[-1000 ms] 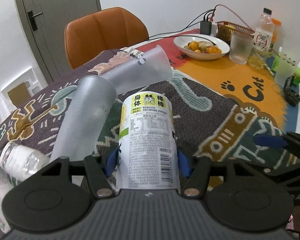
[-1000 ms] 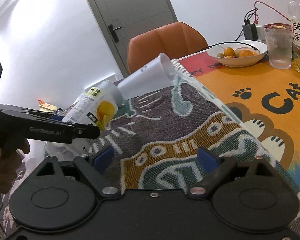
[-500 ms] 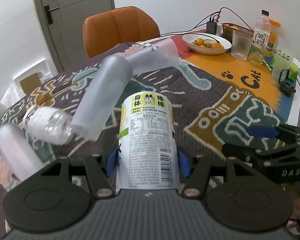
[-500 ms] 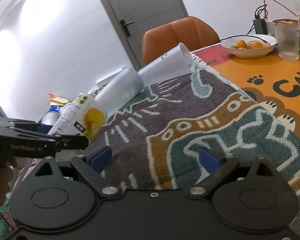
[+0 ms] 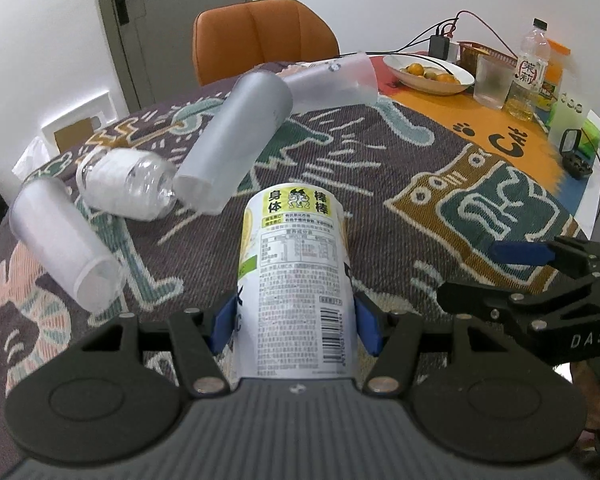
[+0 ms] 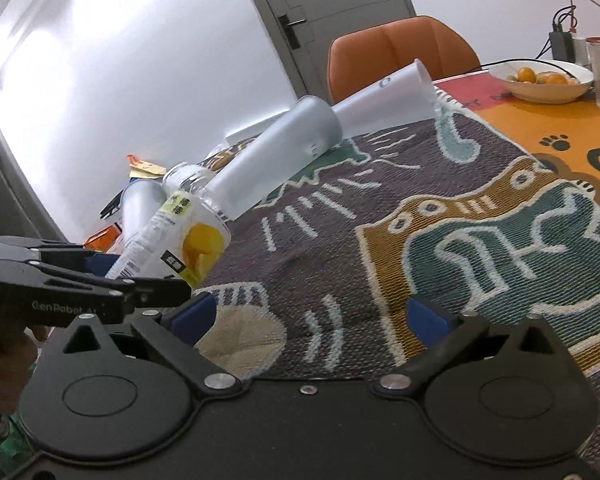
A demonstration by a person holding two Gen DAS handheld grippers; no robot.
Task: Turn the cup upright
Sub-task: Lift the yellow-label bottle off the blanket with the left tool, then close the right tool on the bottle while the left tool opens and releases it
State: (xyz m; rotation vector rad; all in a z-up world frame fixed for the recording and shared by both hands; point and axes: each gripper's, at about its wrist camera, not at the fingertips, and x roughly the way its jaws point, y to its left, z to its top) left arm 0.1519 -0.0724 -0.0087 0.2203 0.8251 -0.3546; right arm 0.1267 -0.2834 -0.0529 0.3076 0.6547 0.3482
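My left gripper [image 5: 294, 326] is shut on a labelled white cup with yellow fruit print [image 5: 294, 280] and holds it tilted above the patterned tablecloth [image 5: 400, 168]; the cup also shows at the left of the right wrist view [image 6: 176, 240], in the left gripper [image 6: 112, 288]. My right gripper [image 6: 308, 318] is open and empty over the cloth, and its fingers [image 5: 520, 252] show at the right of the left wrist view. Three frosted cups lie on their sides: one [image 5: 236, 140], one [image 5: 332, 82] and one [image 5: 60, 236].
A clear plastic bottle [image 5: 128, 184] lies among the cups. At the far right stand a fruit bowl [image 5: 428, 72], a glass [image 5: 492, 84] and a drink bottle [image 5: 530, 76]. An orange chair [image 5: 264, 36] stands behind the table.
My left gripper has lifted and drawn back with the labelled cup, so more of the table and the fallen cups shows. The right gripper has shifted slightly and stays open.
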